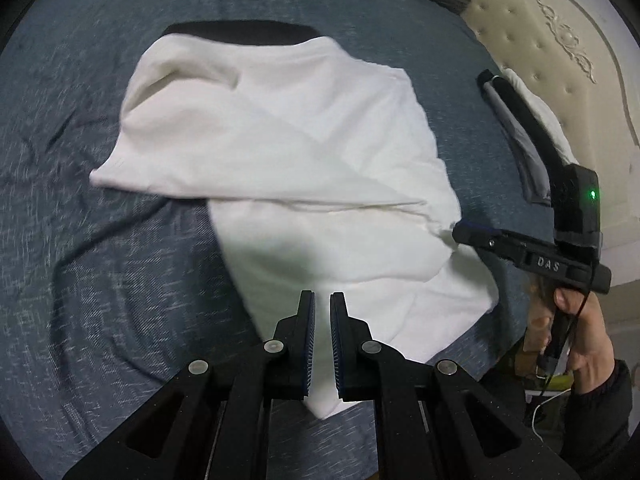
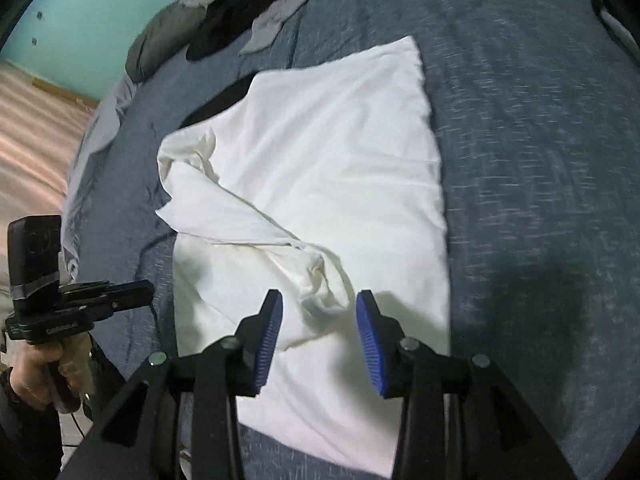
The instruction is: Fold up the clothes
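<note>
Your left gripper (image 1: 322,312) sits at the bottom centre of the left wrist view. Its two black fingers are drawn nearly together, with only a thin slot between the blue ribbed pads. The white garment (image 1: 288,160) shows through that slot, but you cannot tell whether the pads pinch it.

The white garment fills the middle of that view, lying partly folded on a blue-grey bedspread (image 1: 80,280). One layer is laid slantwise over another, and a corner points toward the bottom of the frame, between the fingers. A dark item (image 1: 240,32) peeks out from under its top edge.

At the right edge you see your right gripper (image 1: 460,232) from the side, its tip at the garment's right-hand edge. The letters "DAS" are moulded on its black body, and a small green light glows on the camera block above. Your right hand (image 1: 576,332) grips the handle below.

In the right wrist view, the right gripper (image 2: 320,320) stands at the bottom centre with its jaws spread apart, having just been opening. Nothing is pressed between the blue pads; the rumpled white garment (image 2: 320,160) lies beneath the gap.

The left gripper (image 2: 136,292) enters from the lower left of that frame, held by your left hand (image 2: 36,372). A label on its body is too blurred to read.

A cream tufted headboard (image 1: 560,60) fills the upper right of the left wrist view.
</note>
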`<state>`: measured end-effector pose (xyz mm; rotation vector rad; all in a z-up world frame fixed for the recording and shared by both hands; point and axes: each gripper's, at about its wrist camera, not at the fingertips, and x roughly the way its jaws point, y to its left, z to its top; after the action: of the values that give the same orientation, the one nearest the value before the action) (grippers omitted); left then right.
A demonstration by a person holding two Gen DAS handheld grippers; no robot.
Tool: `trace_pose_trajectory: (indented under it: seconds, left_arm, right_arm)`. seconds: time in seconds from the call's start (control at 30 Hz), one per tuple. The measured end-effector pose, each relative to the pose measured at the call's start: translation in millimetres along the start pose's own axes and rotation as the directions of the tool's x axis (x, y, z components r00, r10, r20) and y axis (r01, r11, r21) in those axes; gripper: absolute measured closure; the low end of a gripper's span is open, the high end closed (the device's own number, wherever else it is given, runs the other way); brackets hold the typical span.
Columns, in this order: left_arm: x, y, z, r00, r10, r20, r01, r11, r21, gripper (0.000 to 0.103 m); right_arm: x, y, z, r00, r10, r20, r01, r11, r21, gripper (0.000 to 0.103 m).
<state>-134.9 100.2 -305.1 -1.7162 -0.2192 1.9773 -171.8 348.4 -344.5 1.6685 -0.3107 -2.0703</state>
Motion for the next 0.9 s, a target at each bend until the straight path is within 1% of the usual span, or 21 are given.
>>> trace_pose_trajectory:
  seconds: [0.07,0.13,0.23,0.27,0.3,0.37,0.4,0.47,0.6,0.77,0.83,0.9]
  left_arm:
    - [1,4,-4,1.000,-0.008,-0.004,0.008,1.000,-0.005,0.095]
    - [1,7,-7,1.000,-0.014,-0.007,0.014,1.000,-0.009,0.095]
    - [2,8,-10,1.000,-0.018,-0.008,0.018,1.000,-0.011,0.095]
    - [3,8,-11,1.000,-0.020,-0.009,0.019,1.000,-0.013,0.095]
    - [3,9,-12,1.000,-0.021,-0.009,0.021,1.000,-0.014,0.095]
    - [4,9,-13,1.000,-0.026,-0.009,0.026,1.000,-0.016,0.095]
    - [4,9,-14,1.000,-0.029,-0.009,0.029,0.999,-0.016,0.095]
    - [5,8,-16,0.999,-0.033,-0.009,0.033,0.999,-0.014,0.095]
    - [5,5,-22,0.999,-0.036,-0.016,0.036,0.999,-0.005,0.095]
    - [3,-2,-30,0.999,-0.040,-0.032,0.041,0.999,0.016,0.095]
    - [4,-7,-34,0.998,-0.040,-0.043,0.042,0.999,0.029,0.095]
    - [6,-11,-37,0.998,-0.038,-0.054,0.040,0.998,0.043,0.094]
  right_arm:
    - [7,3,1,1.000,-0.015,-0.010,0.015,1.000,-0.013,0.065]
    - [15,5,1,0.999,-0.049,-0.024,0.048,0.998,-0.030,0.065]
    - [20,6,0,0.997,-0.069,-0.027,0.068,0.997,-0.049,0.065]
    - [22,7,0,0.997,-0.076,-0.026,0.075,0.996,-0.057,0.071]
    - [22,7,-1,0.996,-0.084,-0.026,0.082,0.994,-0.065,0.082]
    - [23,8,-1,0.995,-0.099,-0.023,0.097,0.992,-0.077,0.092]
    - [20,8,-1,0.996,-0.093,-0.015,0.092,0.993,-0.076,0.096]
    - [14,7,-2,0.997,-0.079,0.001,0.079,0.994,-0.072,0.097]
    - [-11,15,-5,0.998,-0.055,0.033,0.058,0.995,-0.087,0.098]
    - [-54,28,-19,0.997,-0.043,0.071,0.050,0.993,-0.111,0.098]
    - [-69,25,-28,0.996,-0.042,0.084,0.049,0.995,-0.088,0.098]
    - [-76,19,-38,0.995,-0.051,0.083,0.057,0.996,-0.072,0.098]
